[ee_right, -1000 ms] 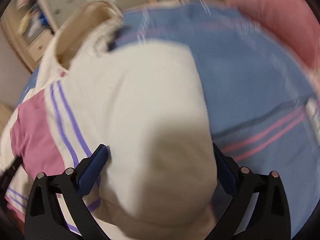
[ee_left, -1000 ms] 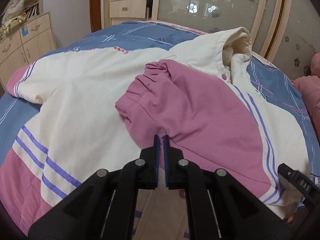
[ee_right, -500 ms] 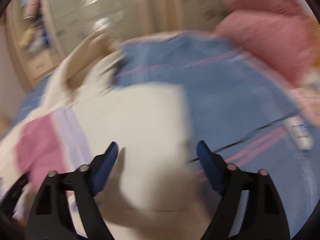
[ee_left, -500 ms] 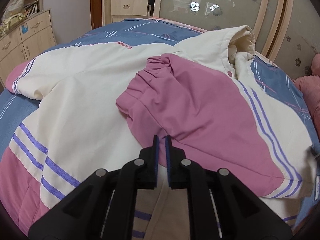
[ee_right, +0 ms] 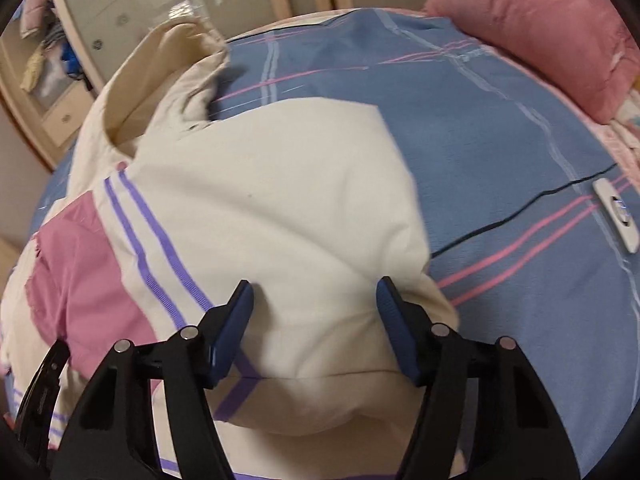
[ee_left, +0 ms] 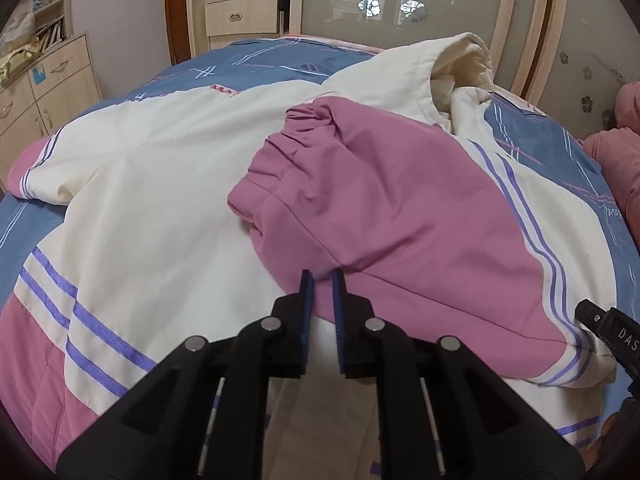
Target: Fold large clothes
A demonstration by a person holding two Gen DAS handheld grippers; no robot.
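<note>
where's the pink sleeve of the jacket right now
In the left wrist view the pink sleeve lies folded across the cream jacket, just beyond the left gripper and below the hood.

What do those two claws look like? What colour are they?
Both are black plastic with two angular arms, dotted with round silver bolts. The left claw and right claw each carry flat blue pads inside the fingers. White letters mark a black part at the left view's edge.

A bed with a blue plaid cover [ee_left: 256, 54] fills the room. Behind it stand a pale wooden wardrobe with frosted flowered glass doors [ee_left: 400, 4] and a light wooden drawer cabinet [ee_left: 44, 84].
</note>
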